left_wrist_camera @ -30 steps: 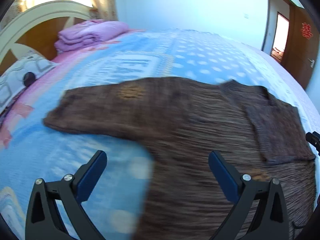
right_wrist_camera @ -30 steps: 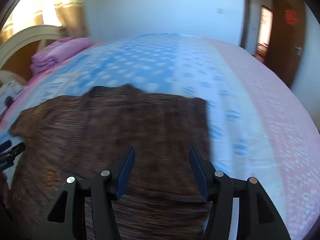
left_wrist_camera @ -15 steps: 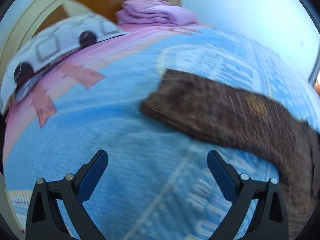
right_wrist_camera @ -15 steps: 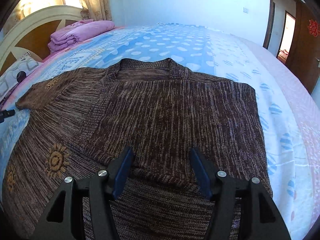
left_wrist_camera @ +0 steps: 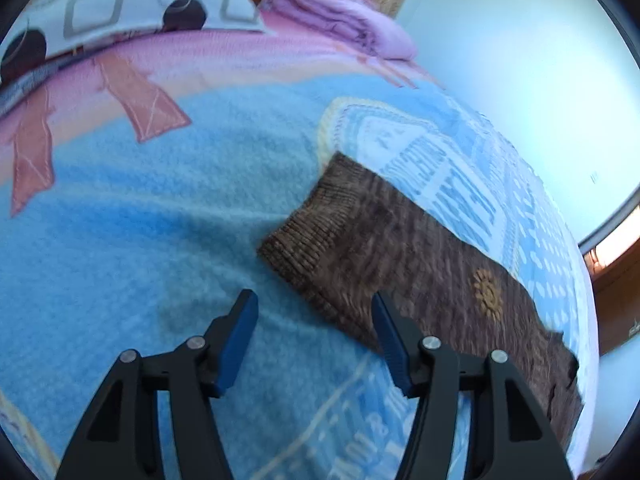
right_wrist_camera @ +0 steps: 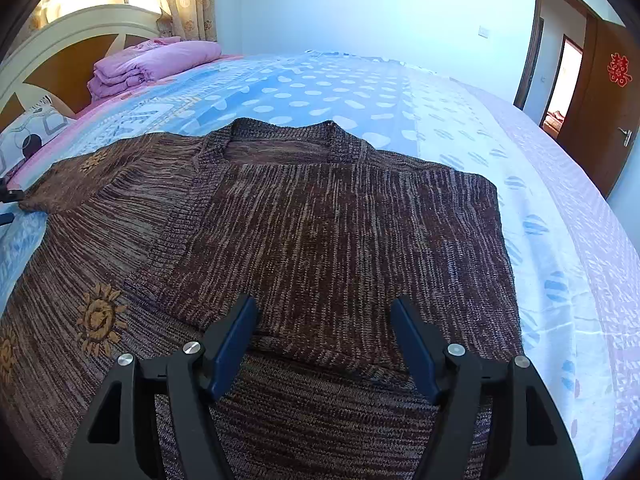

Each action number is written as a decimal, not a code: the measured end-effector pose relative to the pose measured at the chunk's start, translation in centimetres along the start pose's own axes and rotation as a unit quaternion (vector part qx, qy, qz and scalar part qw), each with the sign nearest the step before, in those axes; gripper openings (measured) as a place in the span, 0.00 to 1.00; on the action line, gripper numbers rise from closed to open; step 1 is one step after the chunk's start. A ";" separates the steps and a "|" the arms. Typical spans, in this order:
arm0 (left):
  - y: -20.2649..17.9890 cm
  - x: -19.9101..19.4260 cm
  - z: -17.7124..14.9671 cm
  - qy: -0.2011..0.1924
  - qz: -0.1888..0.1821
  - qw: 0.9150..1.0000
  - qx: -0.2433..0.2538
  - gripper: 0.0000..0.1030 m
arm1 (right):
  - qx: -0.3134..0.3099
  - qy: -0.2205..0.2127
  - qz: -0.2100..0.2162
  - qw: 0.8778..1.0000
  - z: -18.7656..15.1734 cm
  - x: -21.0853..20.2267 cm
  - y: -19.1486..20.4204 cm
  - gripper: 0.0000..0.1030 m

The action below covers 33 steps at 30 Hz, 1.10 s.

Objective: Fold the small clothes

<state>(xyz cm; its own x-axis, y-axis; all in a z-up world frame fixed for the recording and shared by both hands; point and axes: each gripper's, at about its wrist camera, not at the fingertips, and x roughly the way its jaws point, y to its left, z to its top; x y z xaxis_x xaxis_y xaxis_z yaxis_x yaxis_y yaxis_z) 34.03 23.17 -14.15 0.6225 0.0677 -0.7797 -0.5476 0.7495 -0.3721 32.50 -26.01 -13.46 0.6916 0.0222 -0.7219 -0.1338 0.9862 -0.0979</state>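
your left gripper [left_wrist_camera: 314, 310] closes its jaws at the brown sweater's [right_wrist_camera: 320, 232] cuff [left_wrist_camera: 316, 232], nothing clamped yet. your right gripper [right_wrist_camera: 324, 316] spreads its jaws over the folded body on the bed [right_wrist_camera: 460, 128].

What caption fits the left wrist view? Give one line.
Left tool closing over the brown sweater's cuff on the blue blanket.

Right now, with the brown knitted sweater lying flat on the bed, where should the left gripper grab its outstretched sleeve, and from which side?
Grip the ribbed cuff of the brown knitted sweater, coming from the open end over the blue blanket. The cuff is the sleeve's free end, so the closing left gripper can slide one finger under its edge.
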 end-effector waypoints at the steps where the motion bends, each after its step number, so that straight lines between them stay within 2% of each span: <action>1: 0.0 0.1 0.3 -0.008 -0.002 1.000 -0.006 0.59 | 0.000 0.000 0.000 1.000 0.0 0.0 0.0 0.68; 6: 0.1 1.3 1.7 -0.022 0.000 1.000 -0.014 0.59 | 0.000 0.000 0.001 1.000 -0.1 0.0 0.0 0.69; 7: 0.0 1.4 1.9 -0.025 0.006 1.000 -0.010 0.52 | 0.001 0.000 0.001 1.000 -0.1 0.0 0.0 0.69; 8: -0.1 1.5 2.0 -0.027 0.012 1.000 -0.006 0.34 | 0.001 0.000 0.001 1.000 -0.1 0.0 0.0 0.69; 10: 0.0 1.8 2.1 -0.016 0.006 1.000 0.000 0.10 | 0.002 0.000 0.001 1.000 -0.1 0.0 -0.1 0.69; 13: 0.1 1.2 2.2 -0.016 -0.004 1.000 0.001 0.10 | 0.004 0.000 0.002 1.000 -0.1 0.0 -0.1 0.69; 16: -0.9 -0.3 2.4 -0.037 -0.010 0.999 0.020 0.09 | 0.005 0.000 0.003 1.000 -0.1 0.0 -0.1 0.69; 21: -3.5 -3.2 2.5 -0.056 -0.047 0.996 0.041 0.09 | 0.006 0.000 0.003 1.000 -0.1 0.0 -0.2 0.69; 28: -9.7 -6.8 1.2 -0.066 -0.111 0.988 0.079 0.09 | 0.010 -0.001 0.006 1.000 -0.1 0.0 -0.3 0.70; 33: -15.1 -9.0 -2.0 -0.059 -0.156 0.979 0.117 0.09 | 0.012 -0.003 0.007 1.000 -0.2 0.0 -0.4 0.70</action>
<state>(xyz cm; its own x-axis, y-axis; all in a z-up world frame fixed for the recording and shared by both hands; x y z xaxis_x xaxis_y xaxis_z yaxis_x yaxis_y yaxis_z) 35.62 9.95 -2.50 0.8065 -0.1238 -0.5781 -0.1860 0.8751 -0.4469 32.46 -26.39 -13.57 0.6937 0.0375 -0.7193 -0.1262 0.9895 -0.0702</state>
